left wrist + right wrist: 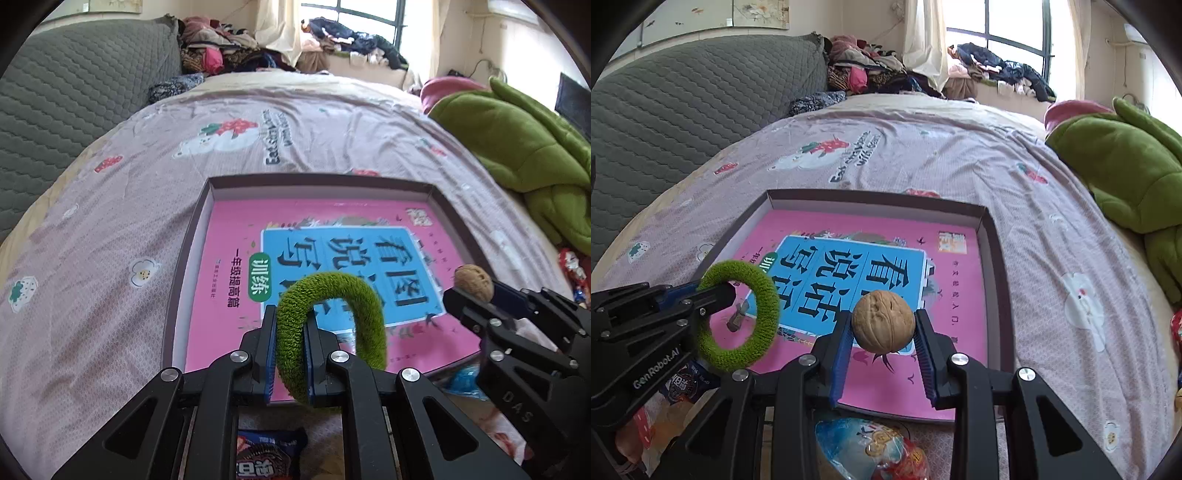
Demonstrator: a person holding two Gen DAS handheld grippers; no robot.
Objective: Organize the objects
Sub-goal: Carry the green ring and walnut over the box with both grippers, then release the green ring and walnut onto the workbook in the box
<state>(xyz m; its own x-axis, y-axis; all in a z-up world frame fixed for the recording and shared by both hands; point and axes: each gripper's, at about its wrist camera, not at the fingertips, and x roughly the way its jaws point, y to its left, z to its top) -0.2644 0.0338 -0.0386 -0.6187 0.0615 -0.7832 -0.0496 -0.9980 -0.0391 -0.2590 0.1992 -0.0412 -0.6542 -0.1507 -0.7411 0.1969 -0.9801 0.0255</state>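
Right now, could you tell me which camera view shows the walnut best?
The right wrist view: the walnut sits centre frame, large and sharp, clamped between the right gripper pads. The left wrist view shows the walnut only small, at the right edge, partly behind that gripper's finger.

A fuzzy green ring (330, 332) stands upright, pinched on one side, above a shallow open box (192, 236) holding a pink book (236, 229). A tan wrinkled walnut (882, 322) hangs clamped over the same book.

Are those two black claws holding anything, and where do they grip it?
Yes. The left gripper pinches one side of the green fuzzy ring; the right gripper clamps a walnut across its middle.
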